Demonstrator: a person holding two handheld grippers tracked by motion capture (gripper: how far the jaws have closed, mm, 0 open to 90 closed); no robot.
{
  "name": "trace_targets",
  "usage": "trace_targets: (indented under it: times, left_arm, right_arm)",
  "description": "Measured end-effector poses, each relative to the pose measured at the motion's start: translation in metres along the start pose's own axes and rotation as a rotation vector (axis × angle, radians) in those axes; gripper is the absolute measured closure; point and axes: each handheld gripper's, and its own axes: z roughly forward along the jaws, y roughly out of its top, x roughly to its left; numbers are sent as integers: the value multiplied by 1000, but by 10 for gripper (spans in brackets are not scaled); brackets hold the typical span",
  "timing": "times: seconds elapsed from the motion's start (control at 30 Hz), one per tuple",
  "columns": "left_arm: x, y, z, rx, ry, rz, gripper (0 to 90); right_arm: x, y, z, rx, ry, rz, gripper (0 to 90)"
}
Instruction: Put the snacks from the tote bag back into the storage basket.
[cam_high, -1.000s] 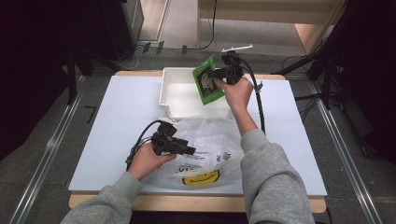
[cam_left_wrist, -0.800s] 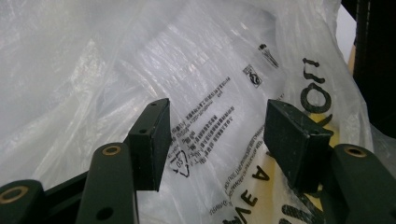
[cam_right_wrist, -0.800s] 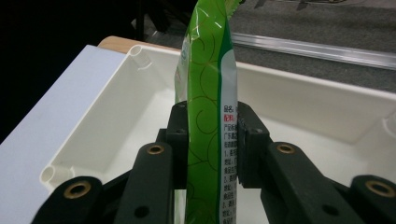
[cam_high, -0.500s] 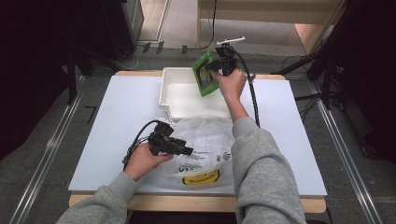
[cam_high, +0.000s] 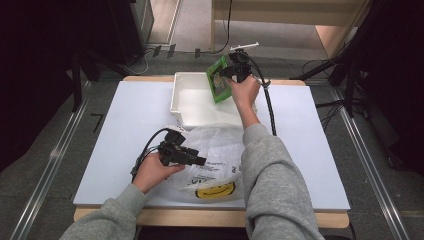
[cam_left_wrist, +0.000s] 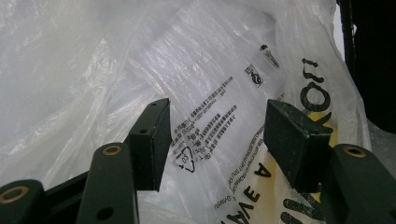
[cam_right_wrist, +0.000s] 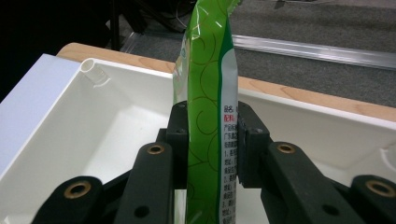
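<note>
My right gripper (cam_high: 226, 75) is shut on a green snack packet (cam_high: 218, 80) and holds it above the right part of a white tray (cam_high: 182, 95) at the table's far side. In the right gripper view the packet (cam_right_wrist: 208, 84) stands on edge between the two pads, with the tray (cam_right_wrist: 56, 130) below and beyond. My left gripper (cam_high: 200, 161) lies low over a crumpled clear plastic bag (cam_high: 220, 155) with a yellow smiley print, near the table's front. In the left gripper view its jaws stand wide apart above the bag (cam_left_wrist: 215, 79), gripping nothing.
The white table top (cam_high: 125, 130) has bare room to the left and right of the bag. A black cable (cam_high: 270, 107) trails from the right gripper across the table. Dark stands and floor rails border both sides.
The right gripper has carried the green packet leftward and slightly down over the tray. The left gripper and the bag stay where they were.
</note>
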Motion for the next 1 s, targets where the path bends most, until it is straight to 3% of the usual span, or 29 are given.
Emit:
trace_targets:
  times: [0.23,0.57,0.73,1.0]
  left_arm:
    - [-1,0,1,8,0,7,428]
    - [-2,0,2,12,2,11,427]
    - [-2,0,2,11,2,10,427]
    - [-2,0,1,13,6,13,427]
  right_arm:
    - [4,-7,5,16,2,-19,731]
    - [-1,-17,12,17,41,21,728]
    - [1,-18,17,18,54,16,718]
    - [-2,-19,22,31,12,26,619]
